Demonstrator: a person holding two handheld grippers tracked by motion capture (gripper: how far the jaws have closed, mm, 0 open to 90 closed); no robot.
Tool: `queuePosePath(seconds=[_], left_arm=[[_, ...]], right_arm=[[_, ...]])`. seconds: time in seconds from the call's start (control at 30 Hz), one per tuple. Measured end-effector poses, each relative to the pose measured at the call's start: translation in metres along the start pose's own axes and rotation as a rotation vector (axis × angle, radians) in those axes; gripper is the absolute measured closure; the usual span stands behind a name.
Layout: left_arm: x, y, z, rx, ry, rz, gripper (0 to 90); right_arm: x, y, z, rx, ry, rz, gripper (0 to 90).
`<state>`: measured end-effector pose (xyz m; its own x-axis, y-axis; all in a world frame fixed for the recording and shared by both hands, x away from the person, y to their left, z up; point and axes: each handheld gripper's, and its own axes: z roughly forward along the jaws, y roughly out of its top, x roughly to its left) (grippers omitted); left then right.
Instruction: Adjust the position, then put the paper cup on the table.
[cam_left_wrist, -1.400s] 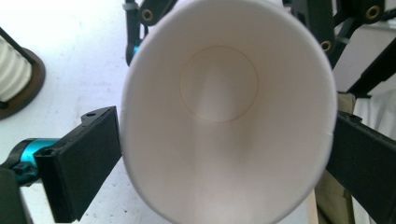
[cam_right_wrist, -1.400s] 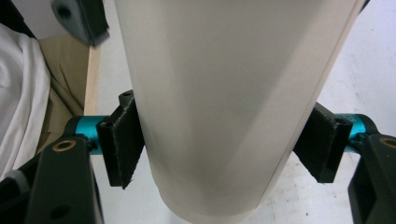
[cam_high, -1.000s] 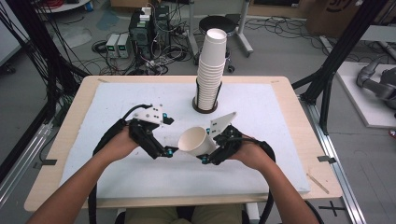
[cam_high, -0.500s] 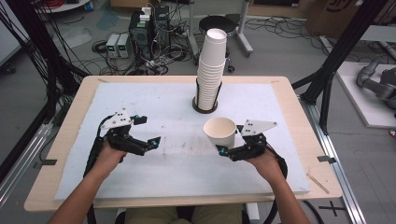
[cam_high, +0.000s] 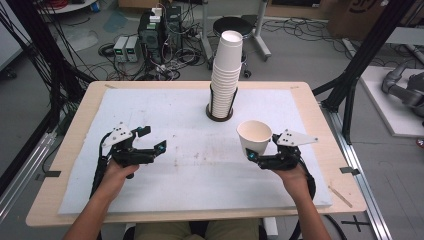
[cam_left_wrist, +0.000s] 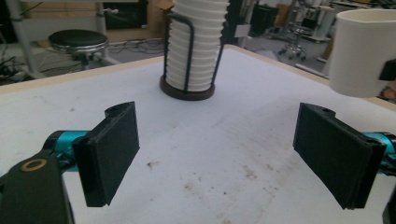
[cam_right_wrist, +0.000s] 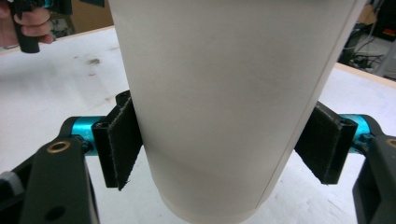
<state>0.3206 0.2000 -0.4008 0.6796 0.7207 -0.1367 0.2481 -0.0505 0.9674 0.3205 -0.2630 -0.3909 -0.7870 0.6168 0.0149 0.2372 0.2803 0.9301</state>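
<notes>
Since half a second ago both hands have drawn a little further apart in the high view: the left gripper (cam_high: 159, 148) sits slightly further toward the centre-left of the frame, and the right gripper (cam_high: 252, 156) with its paper cup (cam_high: 254, 137) has shifted a touch toward the right. One second ago the two grippers met at the cup near the middle of the frame; now they are well apart.

Right gripper: jaws pressed against opposite sides of the paper cup, pinching it near its lower part. In the right gripper view the cup (cam_right_wrist: 233, 102) stands upright between the black pads (cam_right_wrist: 122, 140), its base showing at the bottom of the frame above the white mat (cam_right_wrist: 56, 88). High view: cup mouth faces up, right of centre, below and to the right of the cup stack.

Left gripper: jaws spread wide with nothing between them. In the left gripper view the two pads (cam_left_wrist: 109, 151) stand at the left and right edges of the frame over the stained mat (cam_left_wrist: 210, 154). The held cup (cam_left_wrist: 359, 51) appears at the upper right of that view.

Cup stack (cam_high: 226, 70): tall, upright, in a dark wire holder (cam_high: 220, 107), upper centre of the high view, near the far edge of the mat (cam_high: 200, 165). Same stack (cam_left_wrist: 196, 46) at top centre of the left gripper view.

Mat covers most of the wooden table (cam_high: 55, 200). Left hand (cam_high: 117, 175) and right hand (cam_high: 292, 177) enter from the bottom of the frame.
</notes>
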Motion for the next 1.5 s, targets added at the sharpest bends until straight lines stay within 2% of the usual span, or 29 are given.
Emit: queuePosePath(seconds=[0.07,0.17,0.37,0.57,0.77,1.03,1.2,1.33,1.5], left_arm=[[0.001,-0.002,-0.002,-0.011,0.013,0.004,14.4],[0.002,-0.007,-0.008,-0.037,0.009,0.028,14.4],[0.008,-0.010,-0.014,-0.074,0.011,0.029,14.4],[0.009,-0.013,-0.017,-0.068,0.025,0.033,14.4],[0.011,-0.014,-0.019,-0.091,0.020,0.031,14.4],[0.015,-0.016,-0.020,-0.085,0.017,0.017,14.6],[0.015,-0.016,-0.019,-0.083,0.027,0.017,14.6],[0.013,-0.017,-0.018,-0.077,0.025,0.016,14.6],[0.013,-0.018,-0.018,-0.067,0.027,0.020,14.6]], right_arm=[[0.000,-0.001,-0.003,-0.007,-0.009,0.009,24.1],[0.000,-0.003,-0.009,-0.016,-0.027,0.010,24.0],[0.001,-0.003,-0.016,-0.048,-0.060,0.016,23.7],[0.003,-0.002,-0.012,-0.061,-0.058,0.008,23.8],[0.002,-0.004,-0.011,-0.070,-0.058,0.024,23.8],[-0.001,-0.006,-0.013,-0.088,-0.078,0.039,23.7],[-0.005,-0.009,-0.013,-0.080,-0.096,0.038,23.6],[-0.013,-0.016,-0.016,-0.072,-0.149,0.050,23.5],[-0.032,-0.027,-0.014,-0.037,-0.234,0.110,23.1]])
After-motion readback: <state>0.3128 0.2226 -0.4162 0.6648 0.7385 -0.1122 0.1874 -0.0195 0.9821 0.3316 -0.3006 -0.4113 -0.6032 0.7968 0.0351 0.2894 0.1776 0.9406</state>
